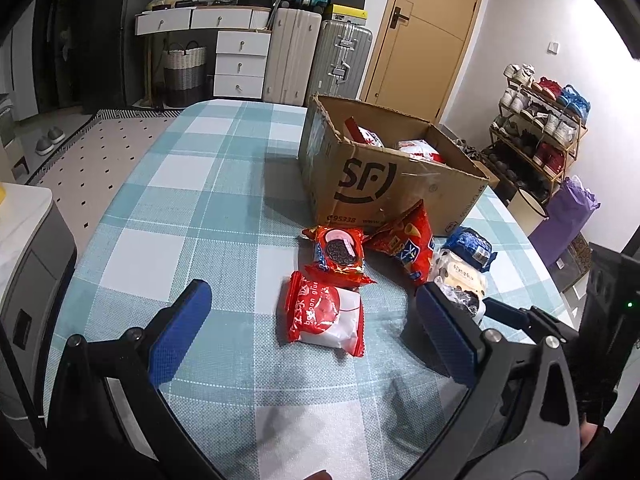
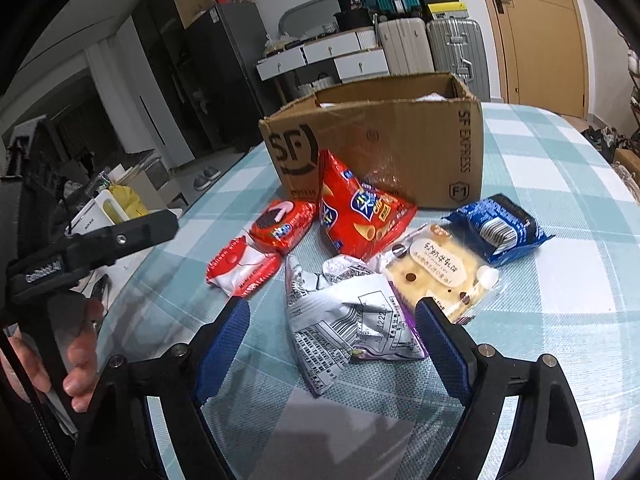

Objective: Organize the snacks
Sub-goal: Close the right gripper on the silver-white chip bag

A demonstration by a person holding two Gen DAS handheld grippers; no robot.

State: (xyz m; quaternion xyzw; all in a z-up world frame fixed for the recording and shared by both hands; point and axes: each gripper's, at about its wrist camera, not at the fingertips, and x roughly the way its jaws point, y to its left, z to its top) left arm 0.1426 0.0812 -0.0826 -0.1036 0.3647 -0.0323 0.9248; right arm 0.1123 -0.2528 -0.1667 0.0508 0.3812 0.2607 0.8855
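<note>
Silver packet (image 2: pixel 344 320) between open right gripper (image 2: pixel 332 336)

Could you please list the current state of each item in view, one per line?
Cardboard box: open, snacks inside.
Silver packet: crumpled, on the table, between the right gripper's pads, not clamped.
Red-white packet: flat, ahead of the open left gripper.
Door: closed.

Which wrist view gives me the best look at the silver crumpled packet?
The right wrist view: the silver crumpled packet lies in full sight between the open fingers of the right gripper, not yet pinched. In the left wrist view, the left gripper hides nearly all of it behind its right finger.
</note>
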